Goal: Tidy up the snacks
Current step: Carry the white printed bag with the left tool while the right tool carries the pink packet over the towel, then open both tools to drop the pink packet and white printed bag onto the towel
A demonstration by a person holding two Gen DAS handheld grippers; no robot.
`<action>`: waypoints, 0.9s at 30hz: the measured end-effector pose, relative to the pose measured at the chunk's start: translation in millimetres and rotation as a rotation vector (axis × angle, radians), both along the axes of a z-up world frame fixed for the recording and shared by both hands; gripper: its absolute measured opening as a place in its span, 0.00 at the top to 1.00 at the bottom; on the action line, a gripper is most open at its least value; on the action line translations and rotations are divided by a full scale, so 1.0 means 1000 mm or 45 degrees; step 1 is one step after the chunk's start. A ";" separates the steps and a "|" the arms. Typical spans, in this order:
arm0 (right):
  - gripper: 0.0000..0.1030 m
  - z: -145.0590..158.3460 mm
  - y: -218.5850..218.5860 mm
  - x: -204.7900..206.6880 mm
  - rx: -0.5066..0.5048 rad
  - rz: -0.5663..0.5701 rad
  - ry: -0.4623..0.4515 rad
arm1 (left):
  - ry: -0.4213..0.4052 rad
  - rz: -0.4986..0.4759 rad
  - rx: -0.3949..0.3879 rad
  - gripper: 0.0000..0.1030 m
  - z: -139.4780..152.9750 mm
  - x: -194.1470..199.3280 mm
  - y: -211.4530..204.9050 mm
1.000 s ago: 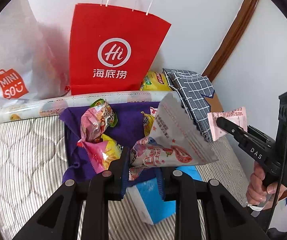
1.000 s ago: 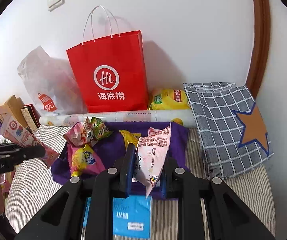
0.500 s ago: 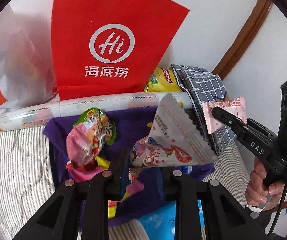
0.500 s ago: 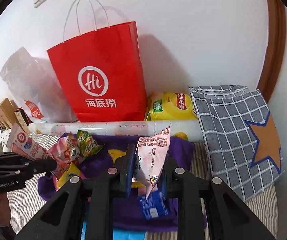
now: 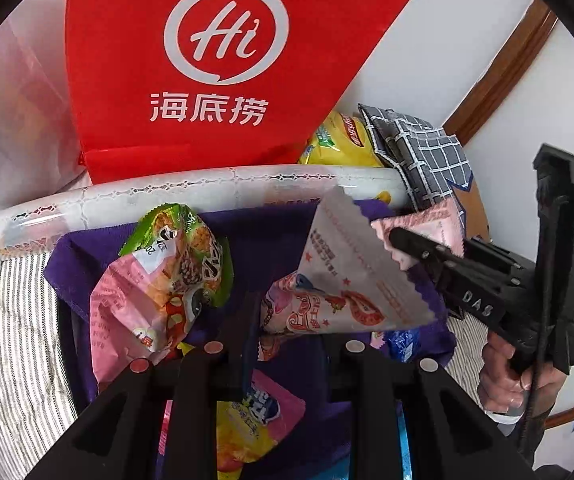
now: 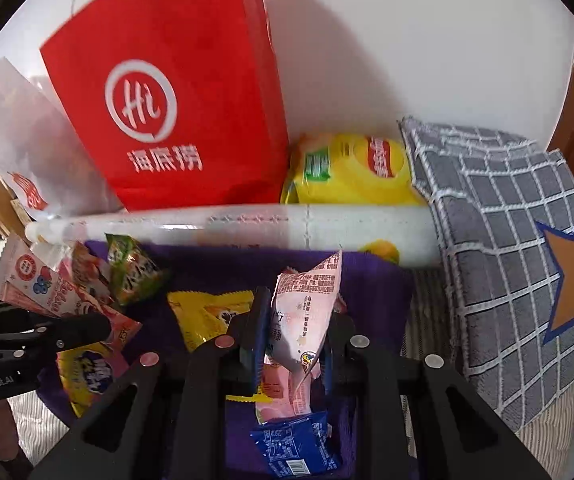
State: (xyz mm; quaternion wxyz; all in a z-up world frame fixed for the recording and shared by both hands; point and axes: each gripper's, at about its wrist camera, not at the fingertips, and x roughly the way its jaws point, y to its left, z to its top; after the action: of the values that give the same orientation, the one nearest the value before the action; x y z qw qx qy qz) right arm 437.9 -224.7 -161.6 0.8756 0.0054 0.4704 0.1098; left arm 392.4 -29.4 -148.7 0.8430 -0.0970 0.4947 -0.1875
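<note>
With my left claw (image 5: 287, 320) clamped on a strawberry snack packet (image 5: 351, 280) and my right claw (image 6: 293, 344) pinching a pink snack sachet (image 6: 307, 312), I'm mid-delivery — both hang just over the purple bin (image 5: 279, 236) below me — next comes letting go cleanly.
</note>
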 end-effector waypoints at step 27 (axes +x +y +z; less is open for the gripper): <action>0.71 -0.014 0.018 -0.004 -0.040 0.115 0.042 | 0.109 0.009 0.047 0.77 -0.029 0.011 -0.012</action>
State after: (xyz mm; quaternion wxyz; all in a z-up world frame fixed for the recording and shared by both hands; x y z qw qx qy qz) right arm 434.4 -206.7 -175.4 0.8618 -0.0278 0.4862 0.1419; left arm 403.1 -41.3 -177.7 0.8234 -0.0909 0.5334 -0.1711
